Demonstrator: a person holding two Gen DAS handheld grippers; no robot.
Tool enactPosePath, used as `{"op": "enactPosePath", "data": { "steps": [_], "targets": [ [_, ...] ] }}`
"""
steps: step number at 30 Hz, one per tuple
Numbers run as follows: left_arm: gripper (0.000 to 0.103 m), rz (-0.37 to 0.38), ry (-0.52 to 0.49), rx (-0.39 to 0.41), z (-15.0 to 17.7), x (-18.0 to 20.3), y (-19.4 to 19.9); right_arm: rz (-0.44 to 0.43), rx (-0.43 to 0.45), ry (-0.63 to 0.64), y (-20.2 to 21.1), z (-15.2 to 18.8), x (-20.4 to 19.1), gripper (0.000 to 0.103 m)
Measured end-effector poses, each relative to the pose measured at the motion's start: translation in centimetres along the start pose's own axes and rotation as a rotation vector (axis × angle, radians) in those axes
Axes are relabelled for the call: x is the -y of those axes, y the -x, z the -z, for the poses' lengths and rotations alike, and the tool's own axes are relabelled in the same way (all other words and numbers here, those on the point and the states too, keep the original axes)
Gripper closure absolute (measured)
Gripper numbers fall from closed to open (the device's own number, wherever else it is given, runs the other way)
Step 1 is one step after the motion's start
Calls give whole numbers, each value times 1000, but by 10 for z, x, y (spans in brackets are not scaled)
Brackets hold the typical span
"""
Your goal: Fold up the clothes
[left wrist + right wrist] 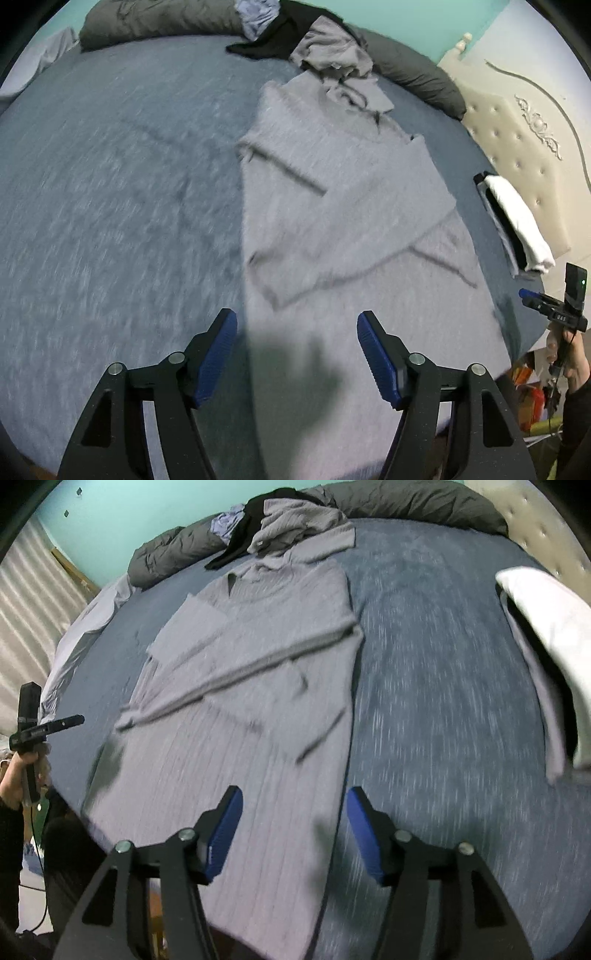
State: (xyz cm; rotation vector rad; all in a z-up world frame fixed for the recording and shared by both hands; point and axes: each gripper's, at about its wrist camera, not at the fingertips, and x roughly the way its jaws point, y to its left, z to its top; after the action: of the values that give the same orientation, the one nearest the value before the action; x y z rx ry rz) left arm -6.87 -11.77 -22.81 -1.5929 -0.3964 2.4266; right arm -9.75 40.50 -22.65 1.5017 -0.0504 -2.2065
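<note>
Here, a bed (110,177) with a blue-grey cover fills both views, backed by a turquoise wall (122,513) and a cream tufted headboard (517,155). A long grey ribbed garment (343,206) lies spread flat on the bed, its sleeves folded across its body. Beyond the garment's collar sits a heap of unfolded clothes (317,48), against a dark grey rolled duvet (155,22). Between the garment and the headboard rests a small folded stack topped with white (517,221). The left gripper (297,354) hangs above the garment's lower part, jaws wide apart, holding nothing. The right gripper (295,829) hangs above the garment's edge, jaws likewise parted and empty.
</note>
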Motion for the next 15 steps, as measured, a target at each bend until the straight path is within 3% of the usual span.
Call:
{"op": "enactPosePath", "data": {
  "steps": [7, 15],
  "targets": [
    [32, 4, 49, -109, 58, -22, -2, -23, -94, -59, -8, 49, 1, 40],
    [32, 36, 78, -206, 101, -30, -19, -58, -121, -164, -14, 81, 13, 38]
  ]
}}
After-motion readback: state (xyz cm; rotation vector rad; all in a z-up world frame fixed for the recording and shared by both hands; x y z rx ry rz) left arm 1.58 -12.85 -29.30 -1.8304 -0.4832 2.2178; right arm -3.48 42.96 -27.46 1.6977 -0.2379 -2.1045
